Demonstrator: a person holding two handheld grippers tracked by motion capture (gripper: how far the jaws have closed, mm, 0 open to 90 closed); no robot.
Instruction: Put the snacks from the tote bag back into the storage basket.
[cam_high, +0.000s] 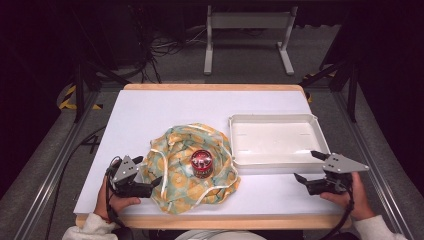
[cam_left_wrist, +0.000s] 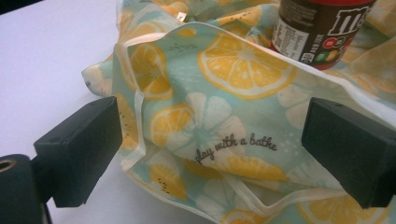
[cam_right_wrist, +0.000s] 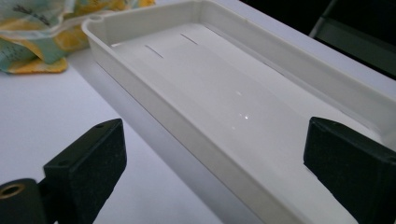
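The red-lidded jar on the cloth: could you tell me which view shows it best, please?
The high view: the whole jar stands upright on the lemon-print cloth. The left gripper view catches its lower label; the right gripper view faces the tray.

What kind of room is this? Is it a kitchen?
Probably not a kitchen. It looks like a lab or test room: a white table ringed by a metal frame, loose cables on the grey floor, and dark surroundings.

left gripper (cam_high: 148, 174) held low with jaws spread wide, right gripper (cam_high: 306, 167) likewise gaping, hands gripping both
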